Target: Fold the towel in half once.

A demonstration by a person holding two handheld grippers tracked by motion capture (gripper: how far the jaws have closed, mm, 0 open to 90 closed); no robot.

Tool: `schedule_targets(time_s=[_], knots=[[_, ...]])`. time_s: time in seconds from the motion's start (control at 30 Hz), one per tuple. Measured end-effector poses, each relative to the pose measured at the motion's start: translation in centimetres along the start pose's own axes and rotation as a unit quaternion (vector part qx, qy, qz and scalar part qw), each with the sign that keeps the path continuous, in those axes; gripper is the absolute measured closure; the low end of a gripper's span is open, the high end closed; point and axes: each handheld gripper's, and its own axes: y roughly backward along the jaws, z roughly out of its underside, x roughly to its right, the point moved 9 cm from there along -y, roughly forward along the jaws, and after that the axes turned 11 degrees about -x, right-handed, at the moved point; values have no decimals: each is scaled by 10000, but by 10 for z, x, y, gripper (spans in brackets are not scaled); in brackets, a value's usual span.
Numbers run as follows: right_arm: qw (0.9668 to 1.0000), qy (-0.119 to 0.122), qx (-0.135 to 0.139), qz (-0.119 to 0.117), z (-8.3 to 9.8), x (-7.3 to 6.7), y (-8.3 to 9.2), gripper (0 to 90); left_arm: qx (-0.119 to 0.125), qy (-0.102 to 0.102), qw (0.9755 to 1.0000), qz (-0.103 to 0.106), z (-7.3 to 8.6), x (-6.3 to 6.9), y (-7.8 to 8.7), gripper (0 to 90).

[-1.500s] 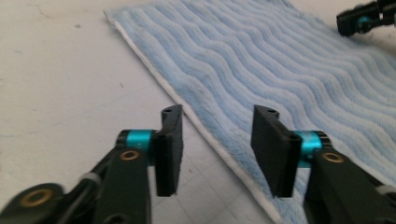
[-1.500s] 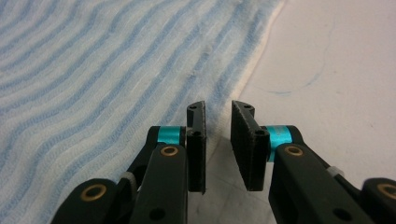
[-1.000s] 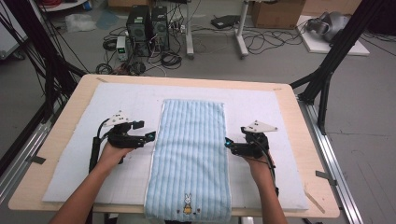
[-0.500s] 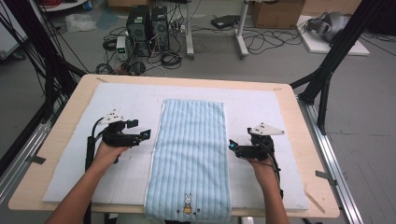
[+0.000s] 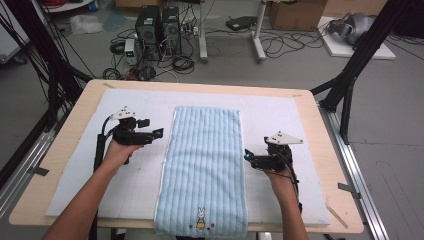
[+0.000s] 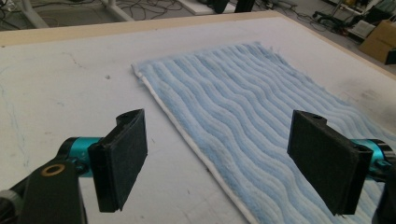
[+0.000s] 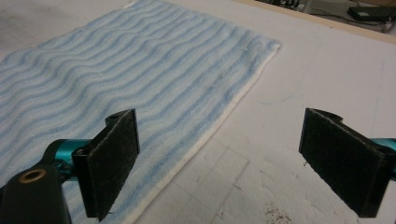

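Two grippers are held on either side of a blue striped towel (image 5: 204, 167), which is spread flat and lengthwise on the white mat (image 5: 280, 107) of the table (image 5: 75, 105), its near end hanging just over the table's front edge. The left gripper (image 5: 159, 133) is held near the towel's left hem, the right gripper (image 5: 247, 156) just beside its right hem; both sets of jaws stand wide apart with nothing between them, seemingly so that the long edges can be pinched for folding. No writing can be read; only a small rabbit motif (image 5: 201, 219) is stitched near the hanging end.
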Motion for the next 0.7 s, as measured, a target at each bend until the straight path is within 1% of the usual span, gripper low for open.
schedule_targets(time_s=[0.1, 0.13, 0.17, 0.2, 0.23, 0.27, 0.37, 0.4, 0.53, 0.57, 0.7], knots=[[10000, 25, -17, -5, 0, 0, -1, 115, -51, 14, 9999, -88, -3, -6, -10, 213], [10000, 58, -38, 10, 1, 0, -2, 116, -103, 82, 9998, -131, -2, -9, -14, 220], [10000, 73, -49, 7, 1, -1, -2, 116, -226, 111, 9994, -216, 0, -12, -20, 223], [10000, 64, -46, -5, 1, -2, -1, 116, -250, 165, 9991, -313, 0, -15, -24, 226], [10000, 71, -39, 2, 0, -2, -1, 116, -290, 177, 9988, -340, 0, -16, -27, 239], [10000, 59, -19, -3, 0, -2, -1, 115, -329, 174, 9987, -359, -1, -17, -31, 239], [10000, -27, 9, -56, 0, -2, -1, 115, -422, 181, 9976, -517, -6, -21, -41, 239], [9999, -93, 19, -99, 0, -3, -2, 116, -463, 215, 9971, -560, -7, -22, -44, 241], [9998, -145, 10, -136, 0, -3, -2, 116, -576, 272, 9959, -639, -14, -28, -56, 246], [9998, -148, 27, -129, 0, -3, -2, 116, -538, 263, 9960, -666, -15, -28, -59, 251], [9998, -169, 20, -133, 0, -3, -1, 116, -735, 245, 9943, -730, -14, -27, -73, 264]])
